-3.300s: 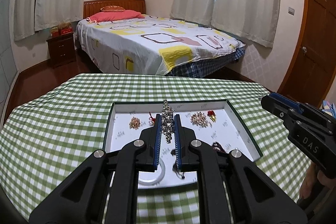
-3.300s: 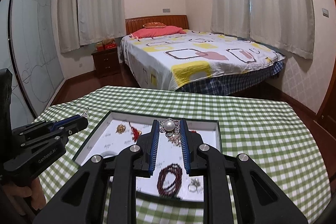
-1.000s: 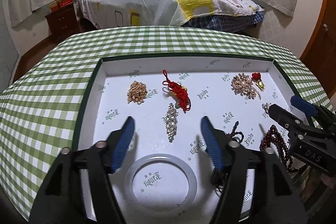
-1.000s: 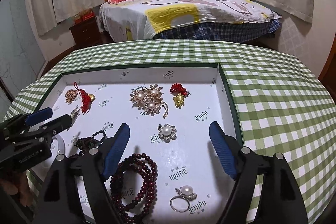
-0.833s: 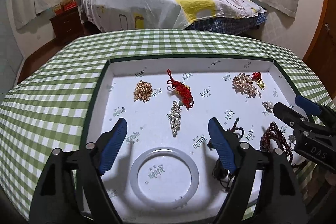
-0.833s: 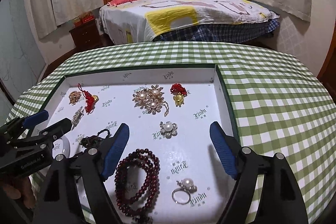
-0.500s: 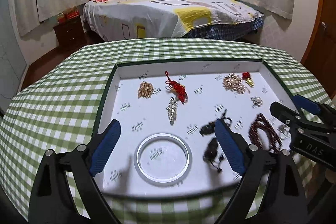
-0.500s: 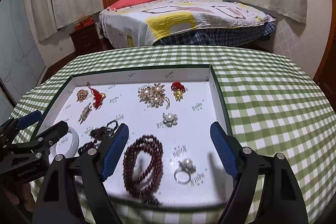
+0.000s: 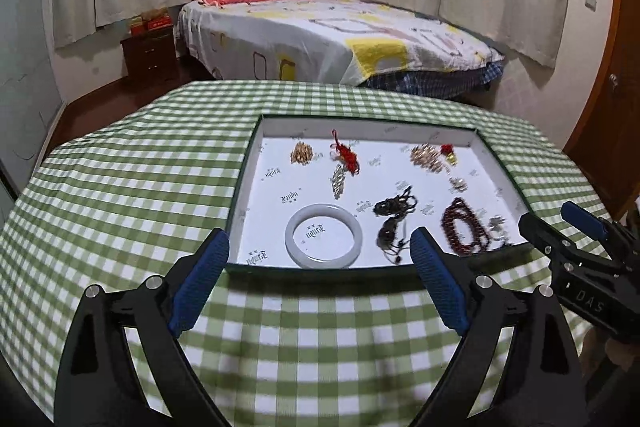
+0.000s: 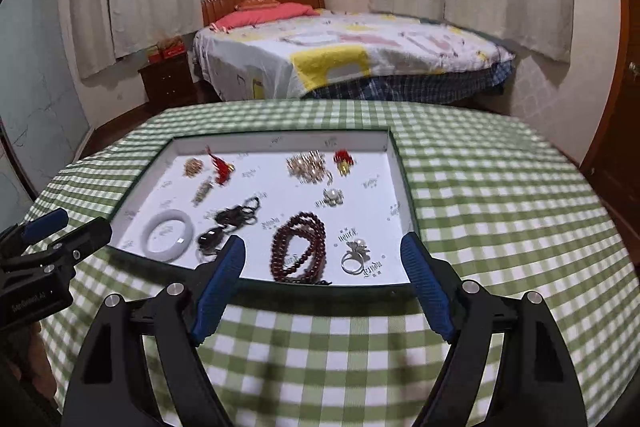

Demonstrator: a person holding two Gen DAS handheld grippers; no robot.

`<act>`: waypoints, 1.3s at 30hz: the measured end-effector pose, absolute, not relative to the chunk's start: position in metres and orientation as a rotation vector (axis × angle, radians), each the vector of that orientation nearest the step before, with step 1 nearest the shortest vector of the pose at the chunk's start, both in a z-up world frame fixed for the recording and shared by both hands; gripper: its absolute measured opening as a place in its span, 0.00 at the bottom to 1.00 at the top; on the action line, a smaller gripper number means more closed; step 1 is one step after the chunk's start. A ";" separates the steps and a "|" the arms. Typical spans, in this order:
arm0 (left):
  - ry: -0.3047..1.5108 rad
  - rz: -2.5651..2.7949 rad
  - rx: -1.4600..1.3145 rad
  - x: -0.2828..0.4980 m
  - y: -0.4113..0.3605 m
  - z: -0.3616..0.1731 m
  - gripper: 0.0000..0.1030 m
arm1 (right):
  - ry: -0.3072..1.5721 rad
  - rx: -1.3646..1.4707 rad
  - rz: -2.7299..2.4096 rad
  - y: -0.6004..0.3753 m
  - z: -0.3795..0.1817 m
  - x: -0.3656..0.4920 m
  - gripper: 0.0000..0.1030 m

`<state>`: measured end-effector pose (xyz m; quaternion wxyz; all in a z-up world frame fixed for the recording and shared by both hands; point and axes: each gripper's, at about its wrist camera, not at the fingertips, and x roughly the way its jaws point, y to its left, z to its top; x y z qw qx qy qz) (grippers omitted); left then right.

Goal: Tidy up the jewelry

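Both claws hang spread wide and empty above the near edge of the bench point(image 9: 120, 187), which is covered in green-and-white check cloth. The left claw point(image 9: 318, 279) has its blue pads either side of the tray's point(image 9: 248, 163) front rim; the right claw point(image 10: 322, 283) frames the tray's right half.

All the jewelry lies inside the white-lined tray. From the left wrist view, the pale bangle point(image 9: 324, 235) sits nearest the front, just beside a dark corded pendant point(image 9: 390, 223). Behind them lie a silvery brooch point(image 9: 338, 181), a red knotted charm point(image 9: 348, 155) and a small gold cluster point(image 9: 302, 153).

The right wrist view shows the right side more plainly: a dark red bead bracelet point(image 10: 300, 247) near the front rim, a pearl ring point(image 10: 356, 255) just beside it, a pearl flower brooch point(image 10: 333, 195) further back, then a gold pearl brooch point(image 10: 308, 165) and a red-and-gold charm point(image 10: 343, 159). In the left view the ring is only a blur.

A bed point(image 10: 352, 55) stands beyond the bench.
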<state>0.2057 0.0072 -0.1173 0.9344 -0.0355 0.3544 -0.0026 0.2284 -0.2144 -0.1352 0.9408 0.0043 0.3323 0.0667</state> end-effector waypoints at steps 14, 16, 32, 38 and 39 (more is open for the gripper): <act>0.612 0.001 -0.079 0.128 0.002 -0.048 0.91 | 0.506 -0.034 0.142 -0.217 -0.053 0.146 0.75; 0.610 -0.007 -0.094 0.122 0.003 -0.045 0.91 | 0.492 -0.032 0.142 -0.218 -0.047 0.137 0.75; 0.545 0.001 -0.067 0.090 -0.001 -0.025 0.91 | 0.449 -0.039 0.148 -0.220 -0.035 0.107 0.75; 0.543 0.005 -0.066 0.089 -0.001 -0.024 0.91 | 0.450 -0.040 0.149 -0.220 -0.034 0.106 0.75; 0.543 0.005 -0.067 0.089 -0.001 -0.024 0.91 | 0.449 -0.041 0.149 -0.220 -0.034 0.105 0.75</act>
